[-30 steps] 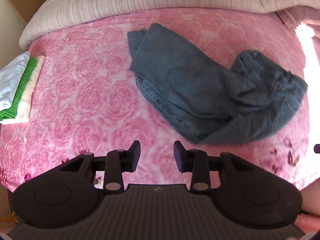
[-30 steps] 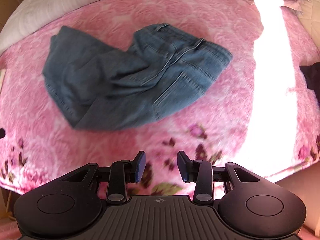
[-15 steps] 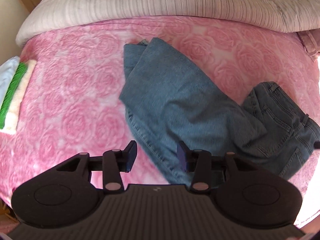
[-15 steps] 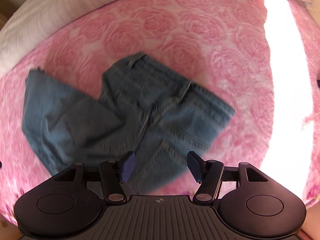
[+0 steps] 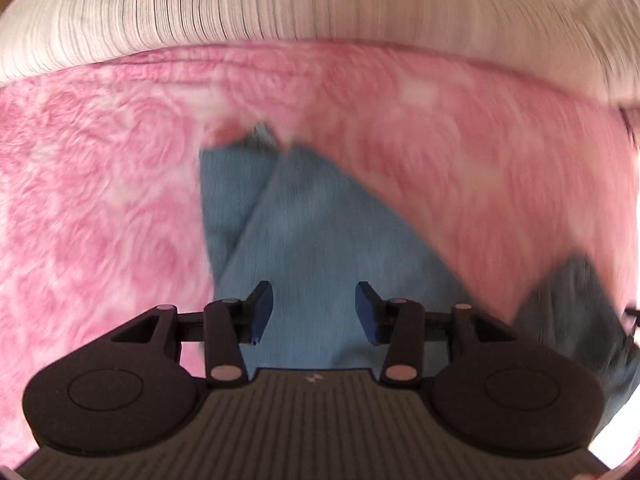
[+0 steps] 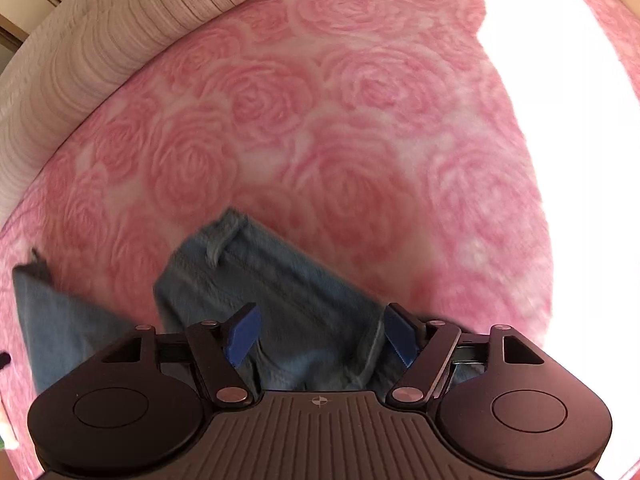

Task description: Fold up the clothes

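Both the left gripper (image 5: 314, 312) and the right gripper (image 6: 320, 338) are black, with blue-padded jaws, ribbed grey bodies, silver rivets

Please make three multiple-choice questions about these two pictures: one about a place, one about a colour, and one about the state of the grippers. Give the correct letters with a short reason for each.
1. Where do the jeans lie?
A. on the pink rose bedspread
B. on a wooden floor
C. inside a basket

2. What colour are the pads on the gripper fingers?
A. red
B. blue
C. yellow

3. How do the two grippers stand?
A. both shut on the jeans
B. left shut, right open
C. both open, nothing between the pads

Answers:
1. A: pink rose fabric surrounds the denim in both views.
2. B: the inner faces of the fingers show blue in both views.
3. C: the left gripper and the right gripper each show a wide gap between the fingers, with the jeans beyond it and not pinched.
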Demonstrator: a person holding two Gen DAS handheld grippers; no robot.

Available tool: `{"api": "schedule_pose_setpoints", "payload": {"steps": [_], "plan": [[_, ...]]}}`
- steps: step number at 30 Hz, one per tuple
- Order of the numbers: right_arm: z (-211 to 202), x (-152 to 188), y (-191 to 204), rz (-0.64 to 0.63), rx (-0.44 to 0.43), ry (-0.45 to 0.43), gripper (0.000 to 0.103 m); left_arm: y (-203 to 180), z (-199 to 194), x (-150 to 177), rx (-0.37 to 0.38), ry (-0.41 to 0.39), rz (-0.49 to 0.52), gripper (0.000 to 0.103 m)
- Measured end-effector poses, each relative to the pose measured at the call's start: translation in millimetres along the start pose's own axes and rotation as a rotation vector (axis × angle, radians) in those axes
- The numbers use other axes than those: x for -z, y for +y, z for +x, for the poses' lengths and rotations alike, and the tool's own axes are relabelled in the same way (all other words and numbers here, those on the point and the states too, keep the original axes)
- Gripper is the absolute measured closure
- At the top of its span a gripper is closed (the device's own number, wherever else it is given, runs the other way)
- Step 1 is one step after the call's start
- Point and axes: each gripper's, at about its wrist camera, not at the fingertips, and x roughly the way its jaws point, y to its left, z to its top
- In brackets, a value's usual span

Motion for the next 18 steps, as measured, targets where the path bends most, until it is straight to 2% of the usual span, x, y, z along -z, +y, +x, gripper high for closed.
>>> {"api": "schedule_pose_setpoints", "payload": {"steps": [2, 5, 8, 11, 13, 15, 16, 17, 18], "plan": [[12.2, -14.6, 4.8, 0.001, -0.024, -0.014, 0.029, 11.7, 14.6, -32.9, 0.033, -0.008, -0.055, 0.061], [32.6, -36.2, 12.8, 0.010, -0.072, -0.026, 0.027, 20.3, 44.0, -79.0, 0.029, 0.017, -0.102, 0.055], [56.2, -53.9, 21.0, 0.024, -0.126, -0.002, 0.025, 22.7, 80.3, -108.7, -0.031, 0.093, -0.097, 0.055], [81.9, -63.0, 29.7, 0.013, -0.149, 0.052, 0.024, 25.4, 109.3, -112.8, -0.038, 0.192, -0.079, 0.056], [99.5, -65.5, 34.3, 0.000, -0.148, 0.100, 0.024, 28.2, 120.4, -107.8, -0.009, 0.233, -0.086, 0.059], [110.1, -62.3, 36.7, -0.024, -0.143, 0.153, 0.024, 31.0, 124.1, -99.8, 0.031, 0.247, -0.093, 0.071], [111.4, -58.4, 37.1, -0.042, -0.149, 0.174, 0.028, 35.4, 116.3, -96.2, 0.041, 0.229, -0.101, 0.075], [108.7, -54.4, 38.0, -0.072, -0.167, 0.175, 0.041, 39.9, 108.0, -92.6, 0.050, 0.209, -0.108, 0.082], [101.0, -50.5, 39.3, -0.106, -0.187, 0.164, 0.067, 44.4, 99.6, -89.0, 0.059, 0.190, -0.115, 0.085]]}}
